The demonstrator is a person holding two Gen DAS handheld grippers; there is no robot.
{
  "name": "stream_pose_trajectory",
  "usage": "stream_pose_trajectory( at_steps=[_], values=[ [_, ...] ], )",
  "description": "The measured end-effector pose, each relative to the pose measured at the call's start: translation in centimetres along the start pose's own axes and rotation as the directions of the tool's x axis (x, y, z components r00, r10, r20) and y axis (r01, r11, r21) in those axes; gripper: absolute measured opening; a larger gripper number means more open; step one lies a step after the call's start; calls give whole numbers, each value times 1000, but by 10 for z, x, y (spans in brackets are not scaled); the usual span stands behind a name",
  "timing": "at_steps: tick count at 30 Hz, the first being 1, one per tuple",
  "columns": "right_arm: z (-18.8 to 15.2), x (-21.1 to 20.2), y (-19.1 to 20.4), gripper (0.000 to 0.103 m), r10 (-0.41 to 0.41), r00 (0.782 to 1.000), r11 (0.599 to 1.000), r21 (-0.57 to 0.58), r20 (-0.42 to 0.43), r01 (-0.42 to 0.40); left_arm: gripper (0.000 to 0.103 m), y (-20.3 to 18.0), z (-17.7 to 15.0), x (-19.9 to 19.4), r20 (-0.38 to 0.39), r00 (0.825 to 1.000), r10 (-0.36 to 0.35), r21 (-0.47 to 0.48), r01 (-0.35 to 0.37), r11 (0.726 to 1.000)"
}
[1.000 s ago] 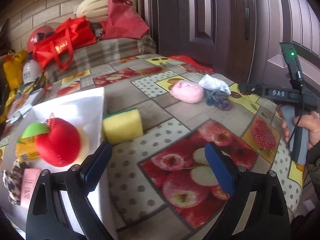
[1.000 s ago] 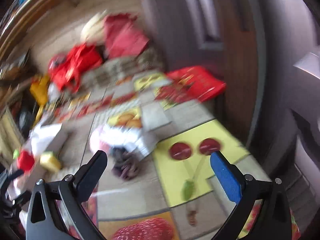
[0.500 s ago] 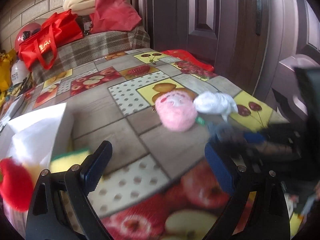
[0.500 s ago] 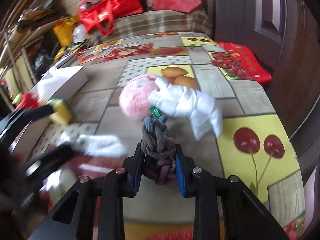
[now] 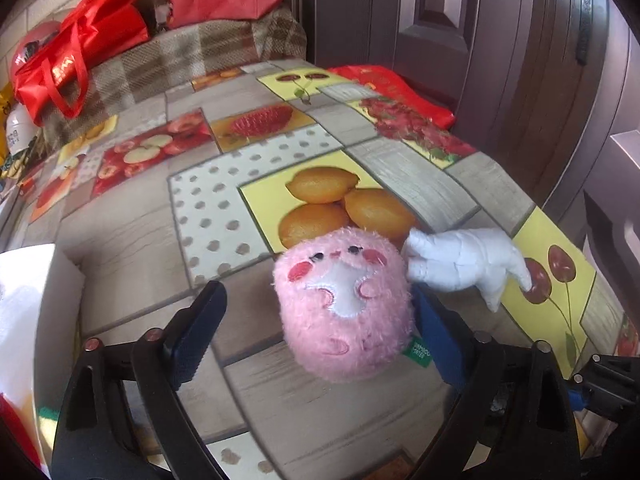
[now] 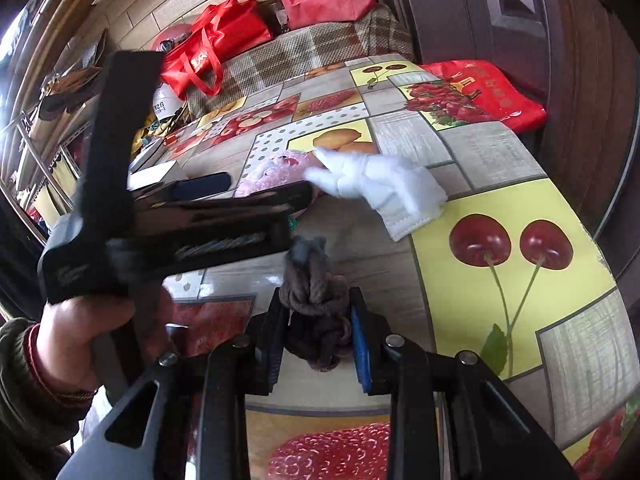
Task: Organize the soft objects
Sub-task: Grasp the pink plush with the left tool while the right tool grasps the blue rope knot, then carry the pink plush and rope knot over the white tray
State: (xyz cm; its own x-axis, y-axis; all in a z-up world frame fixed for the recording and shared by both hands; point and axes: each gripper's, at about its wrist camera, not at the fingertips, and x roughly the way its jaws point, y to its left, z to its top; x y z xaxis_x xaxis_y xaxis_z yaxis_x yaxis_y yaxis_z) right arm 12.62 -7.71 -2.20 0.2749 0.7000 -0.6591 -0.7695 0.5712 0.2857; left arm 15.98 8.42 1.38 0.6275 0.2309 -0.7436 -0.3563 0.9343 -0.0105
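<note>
Pink plush [image 5: 347, 312], white glove [image 5: 464, 266], fruit-print tablecloth [image 5: 224, 208].

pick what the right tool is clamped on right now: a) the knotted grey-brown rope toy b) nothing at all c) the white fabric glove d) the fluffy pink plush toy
A: in the right wrist view the right tool has its pads pressed against both sides of the knotted grey-brown rope toy, while the fluffy pink plush toy and the white fabric glove lie farther off on the fruit-print tablecloth.

Fuzzy pink plush toy [image 5: 346, 312], glossy tablecloth [image 5: 224, 208], knotted rope [image 6: 314, 304]
</note>
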Motion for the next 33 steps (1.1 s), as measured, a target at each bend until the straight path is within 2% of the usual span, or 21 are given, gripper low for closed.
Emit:
stream_pose_trajectory(
  at_steps=[1,2,4,7,10,16,20,23,26,28,33],
  values=[
    [0,-1,-3,29,5,1000,1000,6,0,-5,62,1,0,1,-6,1000,-10,-6,10,1000],
    [0,-1,-4,29,10,1000,1000,12,0,-10,54,4,-1,1,-7,1000,-27,-19,27,999],
    [0,-1,-5,29,14,1000,1000,19,4,-14,52,9,-4,-3,6,999,-45,-47,45,998],
    [-1,-3,-4,29,6,1000,1000,10,16,-6,51,14,-13,-21,72,996,-58,-73,63,995],
    [-2,-9,0,29,-1,999,1000,-6,47,2,51,10,-28,-45,152,987,-50,-42,57,998],
    [-6,-26,20,28,-40,989,993,-103,144,55,51,5,-61,-85,213,975,-68,28,64,998],
    [-16,-47,41,28,-64,960,975,-188,271,118,51,12,-83,-108,237,968,-76,53,65,996],
    [-21,-57,47,28,-41,946,980,-170,322,100,51,18,-101,-130,287,956,-58,64,41,997],
    [-27,-67,57,28,-11,922,984,-160,387,79,51,21,-118,-152,357,934,-20,75,-7,997],
    [-31,-71,67,28,-4,904,983,-166,428,83,52,22,-126,-161,381,925,-1,81,-32,996],
    [-36,-75,86,28,3,873,984,-158,487,85,52,40,-137,-176,401,916,25,24,-37,999]
  ],
)
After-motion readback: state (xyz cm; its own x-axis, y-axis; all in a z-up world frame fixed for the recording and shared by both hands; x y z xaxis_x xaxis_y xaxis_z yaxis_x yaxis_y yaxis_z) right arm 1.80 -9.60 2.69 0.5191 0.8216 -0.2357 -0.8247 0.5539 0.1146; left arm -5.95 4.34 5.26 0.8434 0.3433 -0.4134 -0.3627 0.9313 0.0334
